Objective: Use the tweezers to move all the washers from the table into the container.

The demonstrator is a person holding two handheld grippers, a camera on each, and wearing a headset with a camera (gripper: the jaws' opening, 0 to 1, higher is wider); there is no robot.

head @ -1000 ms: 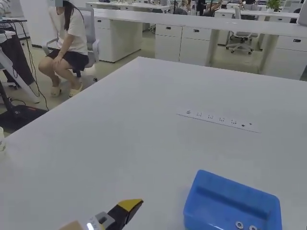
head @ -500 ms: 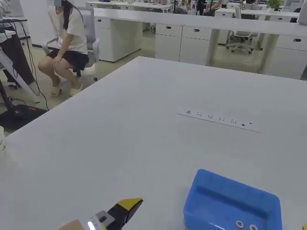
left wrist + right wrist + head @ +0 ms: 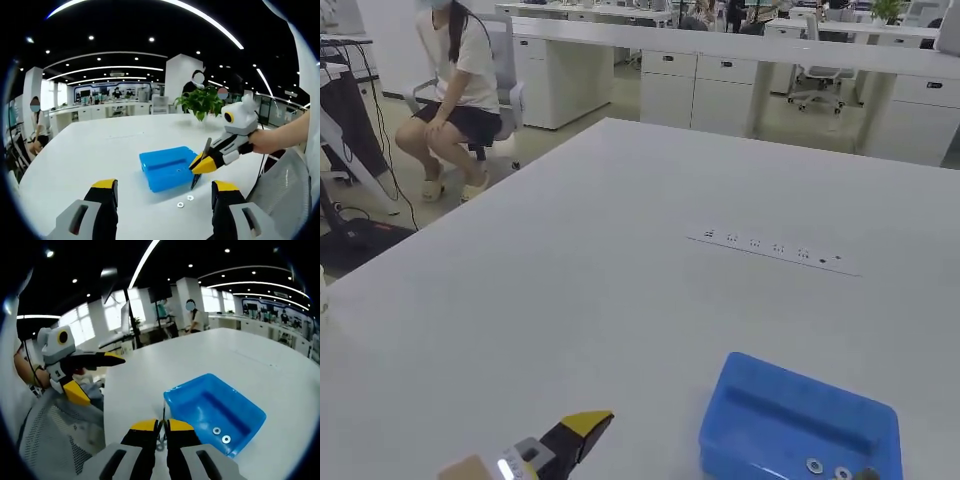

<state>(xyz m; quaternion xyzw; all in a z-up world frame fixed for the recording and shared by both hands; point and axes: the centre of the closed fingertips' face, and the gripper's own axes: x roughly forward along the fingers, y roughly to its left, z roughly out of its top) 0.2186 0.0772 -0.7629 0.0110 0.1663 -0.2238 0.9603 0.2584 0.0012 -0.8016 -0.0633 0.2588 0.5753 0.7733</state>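
Observation:
A blue container (image 3: 800, 415) stands on the white table (image 3: 620, 300) with two washers (image 3: 814, 465) in it, also seen as washers (image 3: 216, 430) in the container (image 3: 215, 410) in the right gripper view. Two more washers (image 3: 190, 198) lie on the table beside the container (image 3: 167, 167). My right gripper (image 3: 163, 424) is shut on thin metal tweezers (image 3: 163, 410). In the left gripper view the right gripper (image 3: 200, 165) holds the tweezers (image 3: 200, 162) pointing down, tip just above the loose washers. My left gripper (image 3: 162, 192) is open and holds nothing; its yellow tip (image 3: 585, 425) is left of the container.
A flat white power strip (image 3: 775, 250) lies across the table beyond the container. A person (image 3: 455, 80) sits on a chair off the table's far left corner. Rows of white desks (image 3: 740, 60) fill the room behind.
The head camera has shifted slightly. A thin grey tip has come in at the bottom edge over the container. The left gripper has hardly moved.

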